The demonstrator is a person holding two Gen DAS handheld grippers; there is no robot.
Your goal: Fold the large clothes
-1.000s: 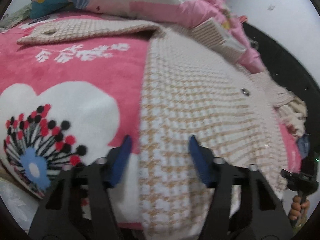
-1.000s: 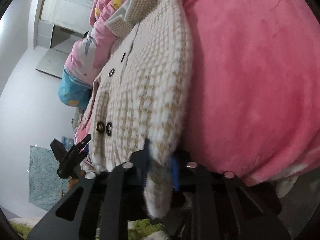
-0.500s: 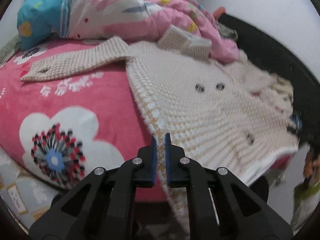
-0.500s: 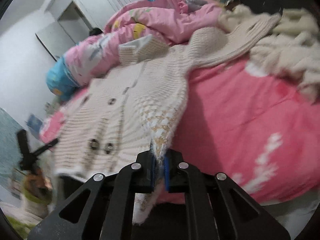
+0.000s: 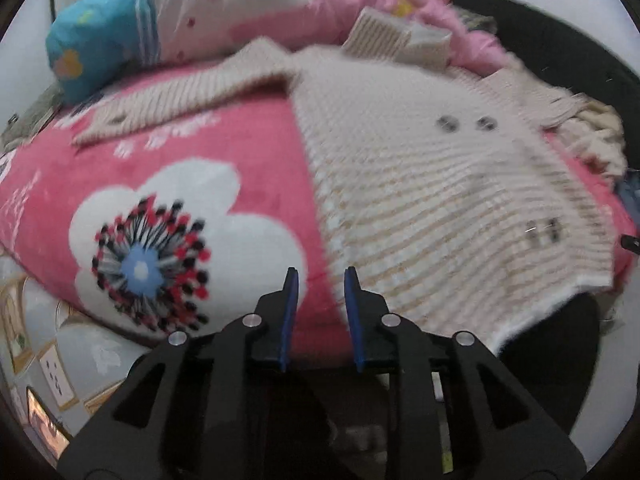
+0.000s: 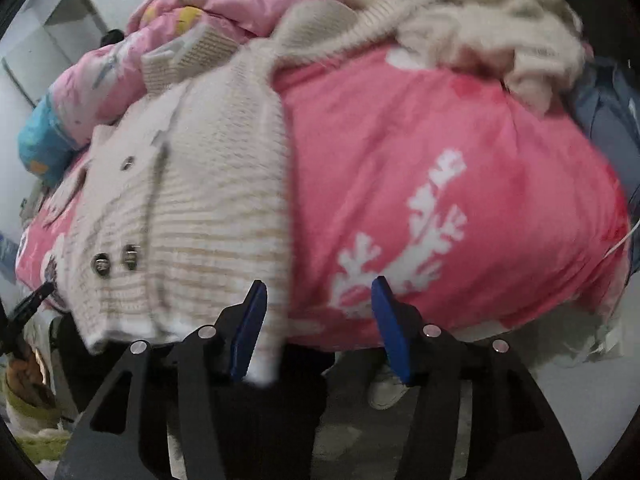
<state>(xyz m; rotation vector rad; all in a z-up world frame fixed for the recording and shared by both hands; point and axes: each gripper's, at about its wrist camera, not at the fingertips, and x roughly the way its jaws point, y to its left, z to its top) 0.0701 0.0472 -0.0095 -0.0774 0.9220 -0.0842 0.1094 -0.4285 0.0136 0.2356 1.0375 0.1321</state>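
Note:
A cream knitted cardigan [image 5: 432,184] with tan stripes and metal buttons lies spread flat on a pink bed blanket [image 5: 208,148], one sleeve stretched out to the left. It also shows in the right wrist view [image 6: 192,200], its hem hanging over the bed's edge. My left gripper [image 5: 318,312] is open and empty just off the hem's left corner. My right gripper [image 6: 320,328] is open and empty, its left finger [image 6: 248,324] beside the hem's right corner.
A pink and blue quilt [image 5: 224,12] is heaped at the head of the bed. A fluffy cream garment [image 6: 500,28] and a grey-blue cloth [image 6: 608,112] lie at the bed's right side. The floor [image 6: 580,392] lies below the bed's edge.
Both grippers were shut on the cardigan's hem corners half a second ago; both have now opened and let go. The cardigan lies flat on the blanket.

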